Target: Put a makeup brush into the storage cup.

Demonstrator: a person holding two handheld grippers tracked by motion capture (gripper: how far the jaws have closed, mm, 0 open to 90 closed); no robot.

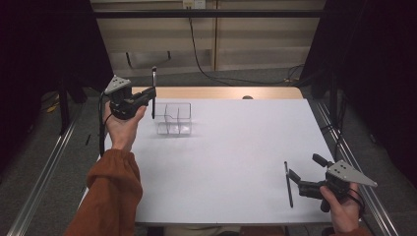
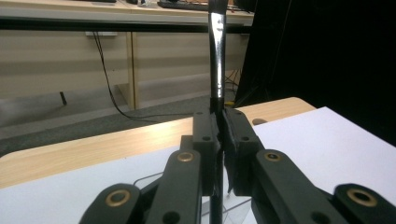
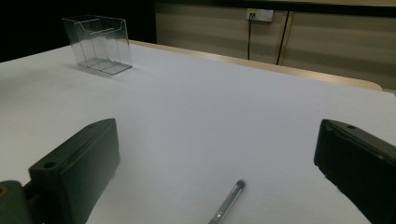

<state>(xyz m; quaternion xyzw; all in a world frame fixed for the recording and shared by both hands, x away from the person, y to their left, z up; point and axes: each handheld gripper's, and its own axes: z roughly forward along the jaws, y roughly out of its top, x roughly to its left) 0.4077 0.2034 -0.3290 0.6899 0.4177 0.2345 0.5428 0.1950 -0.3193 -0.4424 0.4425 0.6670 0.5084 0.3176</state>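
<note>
1. While the left gripper (image 1: 146, 98) is clamping a dark pen (image 1: 153, 93) upright between tightly closed jaws, it is hovering just left of the clear holder (image 1: 173, 119) at the far left of the counter (image 1: 236, 162); holding the pen vertical is probably meant to let it drop straight into a compartment.
2. At the near right, the right gripper (image 1: 295, 183) is sitting low over the counter with its jaws standing wide and gripping nothing, and a second pen (image 1: 288, 184) is lying flat just before them, likely lined up for the next pick.
3. From the right gripper view, the second pen (image 3: 229, 203) is running off the bottom edge, so its near part is hidden.
4. From the left gripper view, the jaws are covering the held pen's (image 2: 216, 60) middle, and its top is cut off by the frame.
5. Seen from above, the holder's inner walls are blurring together, so which compartment the pen is aiming for is hard to tell.
</note>
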